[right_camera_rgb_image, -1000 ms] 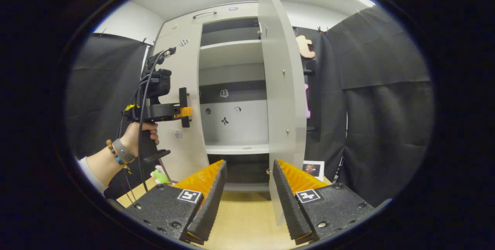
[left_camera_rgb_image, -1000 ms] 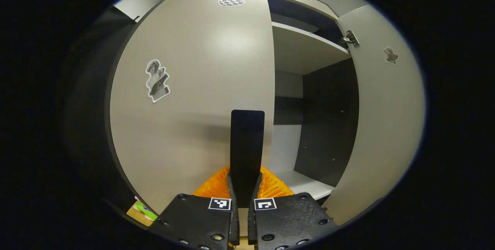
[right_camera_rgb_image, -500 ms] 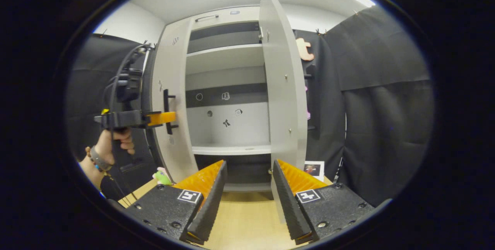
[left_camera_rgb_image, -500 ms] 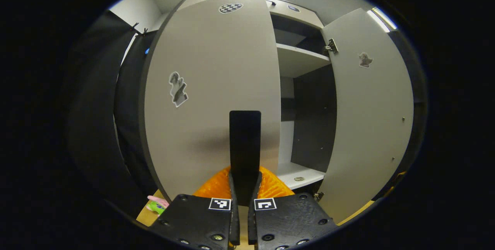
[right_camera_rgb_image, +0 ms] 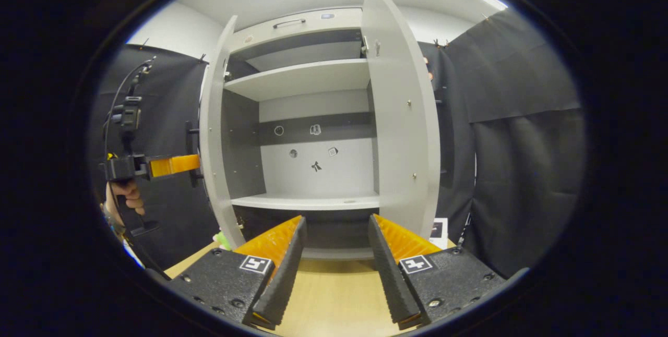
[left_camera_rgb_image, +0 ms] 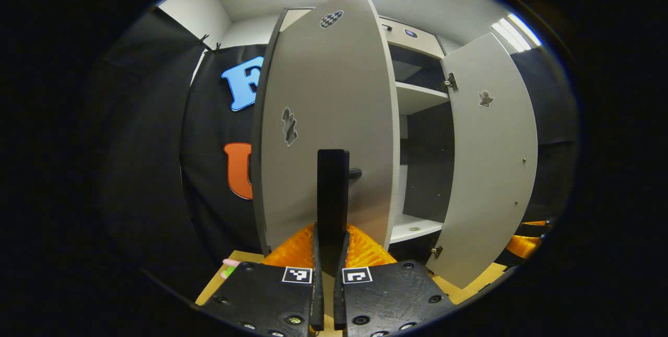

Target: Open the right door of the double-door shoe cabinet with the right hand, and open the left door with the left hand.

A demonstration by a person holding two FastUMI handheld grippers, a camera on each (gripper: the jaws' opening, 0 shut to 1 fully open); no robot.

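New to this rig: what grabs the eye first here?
The tall pale grey double-door shoe cabinet, both doors swung wide on bare shelves. At the left, the left tool is clamped on the left door's black bar handle. The right tool hangs open, low in front over the light wooden floor.
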